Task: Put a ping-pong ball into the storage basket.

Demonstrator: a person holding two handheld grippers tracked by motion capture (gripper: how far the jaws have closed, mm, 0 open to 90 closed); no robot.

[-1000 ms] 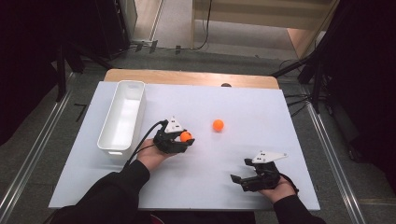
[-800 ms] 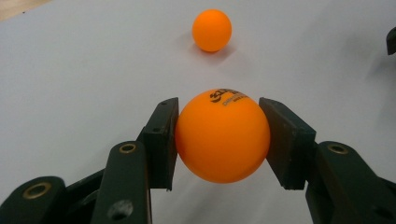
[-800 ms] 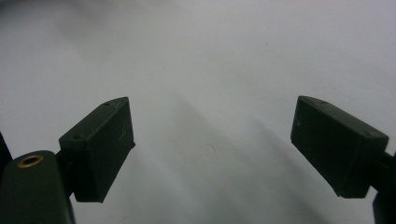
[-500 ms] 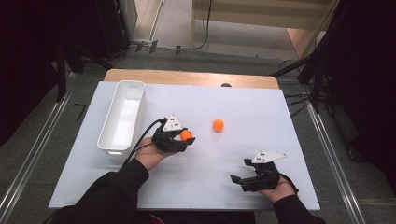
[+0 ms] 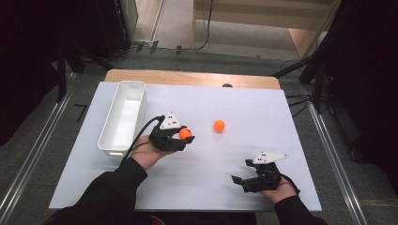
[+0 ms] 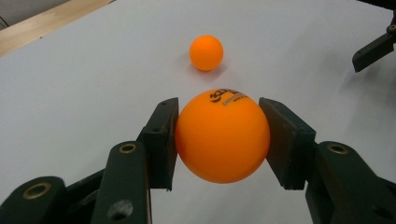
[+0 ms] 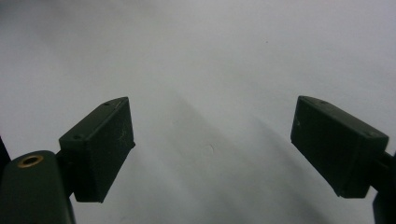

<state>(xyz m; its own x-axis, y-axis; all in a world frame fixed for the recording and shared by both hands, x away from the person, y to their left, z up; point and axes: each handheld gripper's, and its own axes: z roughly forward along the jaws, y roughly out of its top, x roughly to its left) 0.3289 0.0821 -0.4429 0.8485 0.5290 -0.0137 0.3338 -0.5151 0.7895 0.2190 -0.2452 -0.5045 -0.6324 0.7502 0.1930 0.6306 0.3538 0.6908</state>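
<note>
the left hand-held gripper (image 5: 187, 135) clamps a small orange plastic ball (image 6: 222, 136); keep the squeeze even, carry it left over the white rectangular plastic bin (image 5: 123, 117), then release. the right hand-held gripper (image 5: 239, 180) rests wide open.

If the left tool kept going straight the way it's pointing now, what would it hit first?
Probably the loose orange ball lying on the white table. The left tool, shut on the held orange ball, points almost straight at it in the left gripper view, though the depth between them is hard to judge.

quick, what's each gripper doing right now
left gripper: shut on the orange ball, held off the table.
right gripper: open, nothing between its jaws.
</note>
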